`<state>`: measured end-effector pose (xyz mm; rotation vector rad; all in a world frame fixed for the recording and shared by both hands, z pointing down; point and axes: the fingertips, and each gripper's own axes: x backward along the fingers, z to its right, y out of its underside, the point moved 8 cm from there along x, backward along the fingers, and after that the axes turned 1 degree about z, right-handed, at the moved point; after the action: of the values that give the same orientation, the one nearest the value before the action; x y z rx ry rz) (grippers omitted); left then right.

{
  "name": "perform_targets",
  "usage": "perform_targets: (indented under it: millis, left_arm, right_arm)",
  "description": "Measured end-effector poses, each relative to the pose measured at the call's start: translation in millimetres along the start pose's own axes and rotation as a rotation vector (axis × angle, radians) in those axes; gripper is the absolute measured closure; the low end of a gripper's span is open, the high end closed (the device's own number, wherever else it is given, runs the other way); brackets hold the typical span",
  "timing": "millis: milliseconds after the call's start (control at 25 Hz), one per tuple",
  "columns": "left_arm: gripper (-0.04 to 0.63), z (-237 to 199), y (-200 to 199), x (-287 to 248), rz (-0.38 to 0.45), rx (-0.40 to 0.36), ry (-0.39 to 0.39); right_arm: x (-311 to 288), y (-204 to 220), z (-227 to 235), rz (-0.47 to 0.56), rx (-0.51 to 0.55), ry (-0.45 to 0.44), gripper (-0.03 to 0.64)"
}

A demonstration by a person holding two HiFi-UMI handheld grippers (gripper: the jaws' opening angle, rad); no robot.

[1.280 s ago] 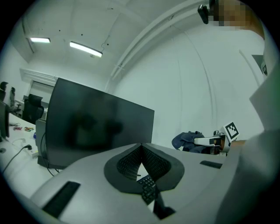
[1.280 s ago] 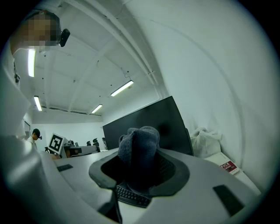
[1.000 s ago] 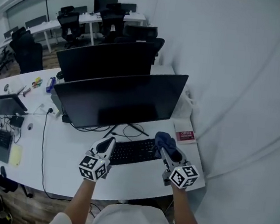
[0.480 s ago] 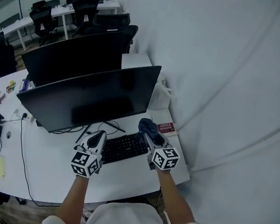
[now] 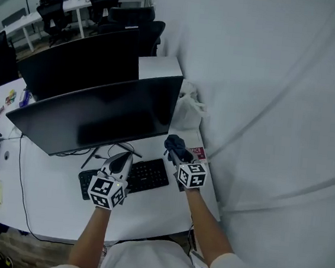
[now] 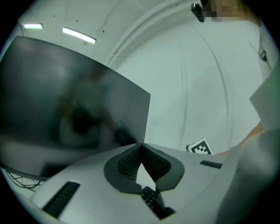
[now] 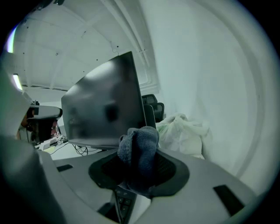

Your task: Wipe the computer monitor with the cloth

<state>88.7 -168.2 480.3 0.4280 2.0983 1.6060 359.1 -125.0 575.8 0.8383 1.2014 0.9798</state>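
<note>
In the head view my right gripper (image 5: 175, 148) is closed on the cloth (image 5: 174, 142), a dark wad held above the worktop (image 5: 42, 197) near the monitor (image 5: 98, 117)'s lower right corner and not yet touching the screen. My left gripper (image 5: 123, 158) hangs over the keyboard (image 5: 146, 176). I judge the step in hand to be bringing the cloth to the screen. To do it well, only the wad should meet the screen, pressed lightly so the stand does not rock, in overlapping strokes from the top down, with the hard fingers kept off. In the left gripper view my fingers (image 6: 127, 162) meet at the tips with nothing between them, so this hand could steady the monitor's edge. In the right gripper view the cloth bulges well past the fingers, which gives enough padding. Beside the monitor slumps a white bag (image 7: 183, 129); I cannot see what is in it.
</note>
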Motion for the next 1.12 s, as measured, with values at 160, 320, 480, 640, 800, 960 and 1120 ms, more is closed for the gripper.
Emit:
perform_targets:
  millis: [160, 320, 480, 640, 800, 960, 1120]
  left_arm:
    - [0.589, -3, 7, -9, -0.019, 0.012, -0.051]
    - [0.589, -7, 11, -20, -0.031, 0.023, -0.085]
    - [0.589, -8, 9, -32, -0.028, 0.025, -0.106]
    - [0.589, -5, 9, -43, -0.034, 0.021, -0.114]
    - [0.589, -3, 10, -49, -0.040, 0.019, -0.120]
    - [0.589, -2, 8, -50, -0.045, 0.015, -0.129]
    - [0.589, -3, 5, -48, -0.042, 0.003, -0.132]
  right_arm:
    - [-21, 5, 17, -0.049, 0.042, -0.029, 0.454]
    - [-41, 6, 30, -0.080, 0.068, -0.059, 0.454]
    - [-57, 11, 42, -0.110, 0.091, -0.078, 0.454]
    - [-68, 10, 47, -0.114, 0.112, -0.118, 0.454]
    - [-75, 3, 40, -0.106, 0.163, -0.198, 0.454]
    - [-76, -7, 35, -0.084, 0.202, -0.235, 0.454]
    - [-76, -21, 32, -0.049, 0.222, -0.247, 0.454]
